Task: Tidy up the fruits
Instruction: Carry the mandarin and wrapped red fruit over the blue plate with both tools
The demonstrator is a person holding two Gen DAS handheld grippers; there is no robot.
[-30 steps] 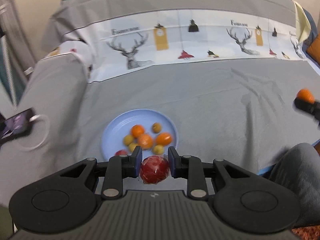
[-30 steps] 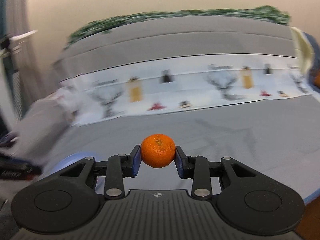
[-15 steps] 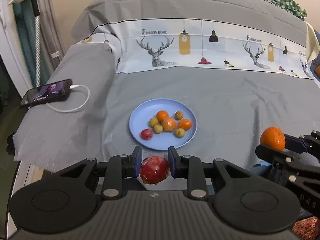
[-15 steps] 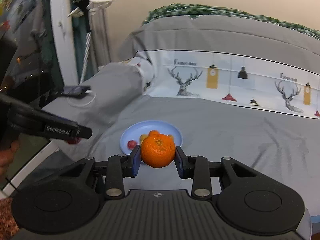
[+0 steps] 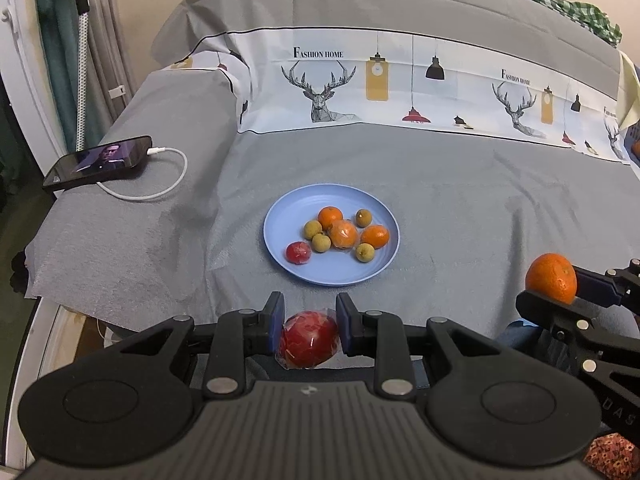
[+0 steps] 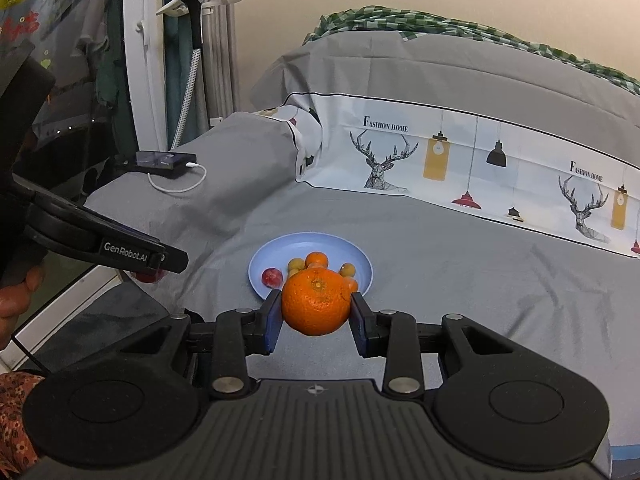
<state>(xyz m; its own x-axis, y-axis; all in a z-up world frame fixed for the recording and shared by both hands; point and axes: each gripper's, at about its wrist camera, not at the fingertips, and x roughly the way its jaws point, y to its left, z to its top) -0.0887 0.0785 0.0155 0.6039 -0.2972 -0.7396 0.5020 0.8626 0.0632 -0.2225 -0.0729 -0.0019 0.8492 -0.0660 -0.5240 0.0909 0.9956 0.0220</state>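
Note:
A blue plate (image 5: 288, 216) lies on the grey bed sheet and holds several small fruits: oranges, yellow-brown round fruits and a red one (image 5: 297, 252). My left gripper (image 5: 310, 324) is shut on a red wrapped fruit (image 5: 308, 344), held near the bed's front edge, short of the plate. My right gripper (image 6: 316, 318) is shut on a large orange (image 6: 316, 302), held above the sheet just in front of the plate (image 6: 272, 256). The right gripper and its orange (image 5: 551, 278) also show at the right of the left wrist view.
A phone (image 5: 98, 162) with a white charging cable (image 5: 160, 188) lies on the raised left part of the bed. A deer-print cloth (image 5: 400, 88) spans the back. Curtains and a white rack stand at the left. The bed's edge drops off at the front left.
Both grippers have pulled back and swung left, so the plate has gone from right at the fingers to farther ahead. Each still holds its fruit.

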